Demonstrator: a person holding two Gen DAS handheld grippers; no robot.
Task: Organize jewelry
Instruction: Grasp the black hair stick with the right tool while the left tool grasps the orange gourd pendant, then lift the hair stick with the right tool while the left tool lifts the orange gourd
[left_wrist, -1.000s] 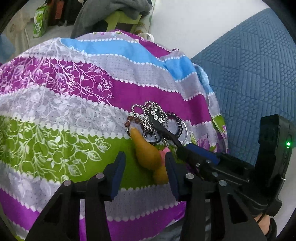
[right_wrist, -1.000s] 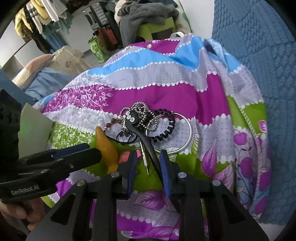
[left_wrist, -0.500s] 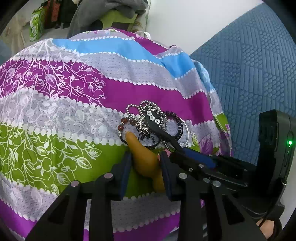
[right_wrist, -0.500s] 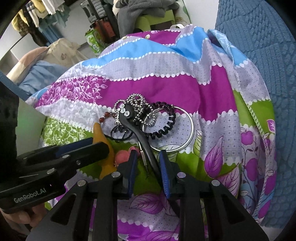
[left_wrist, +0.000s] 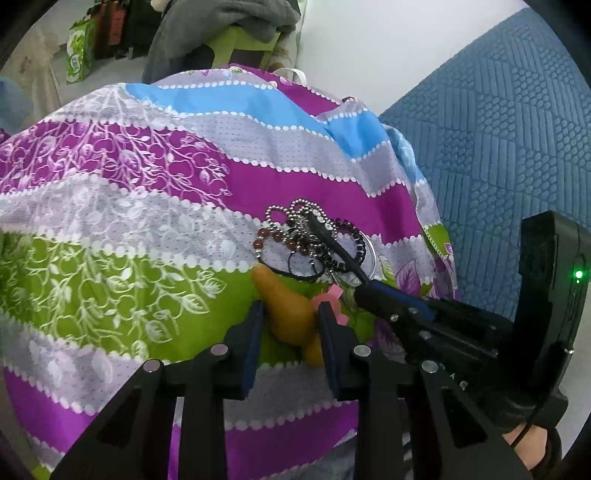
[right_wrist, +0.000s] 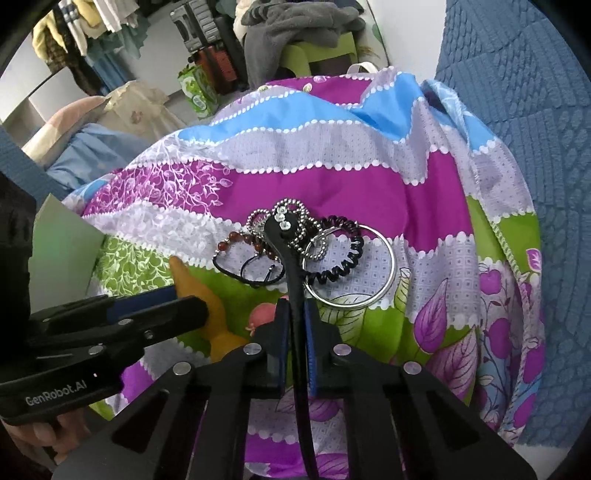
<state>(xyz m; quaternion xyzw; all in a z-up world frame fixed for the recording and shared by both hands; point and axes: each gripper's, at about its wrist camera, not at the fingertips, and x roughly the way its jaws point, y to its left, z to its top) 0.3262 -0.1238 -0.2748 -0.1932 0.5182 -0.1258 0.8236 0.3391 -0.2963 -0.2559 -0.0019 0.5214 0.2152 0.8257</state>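
Right gripper (right_wrist: 294, 314) is clamping the black hair clip (right_wrist: 287, 254) by its long stem, pads pressed to both sides of it; the stem is running back between the fingers toward the camera. The clip's head with three rhinestones is lying on top of the jewelry pile (right_wrist: 295, 243), touching the silver ball chain (right_wrist: 291, 208). In the left wrist view the same gripper (left_wrist: 364, 291) is coming in from the right with the clip (left_wrist: 332, 243) sticking out of its tip.

Left gripper (left_wrist: 290, 317) is sitting around the orange curved piece (left_wrist: 288, 310), blue pads just beside its two sides; right pad looks like it is touching, left pad is showing a thin gap, so I cannot tell whether it is actually gripping. The orange piece (right_wrist: 199, 291) is lying on the green stripe, pointed end toward the pile, partly hidden behind the left fingers (right_wrist: 162, 310) in the right wrist view.

Pile contents, all lying on the striped floral cloth (right_wrist: 332, 177): red-brown bead bracelet (right_wrist: 243, 240), black cord loops (right_wrist: 255, 273), black coil hair tie (right_wrist: 343, 254), large silver ring (right_wrist: 384, 273) at the right edge overlapping the coil tie. A small pink item (left_wrist: 334, 295) is showing between the orange piece and the pile, just beside the left gripper's right pad; shape unclear.

Blue quilted surface (left_wrist: 498, 147) is lying to the right of the cloth
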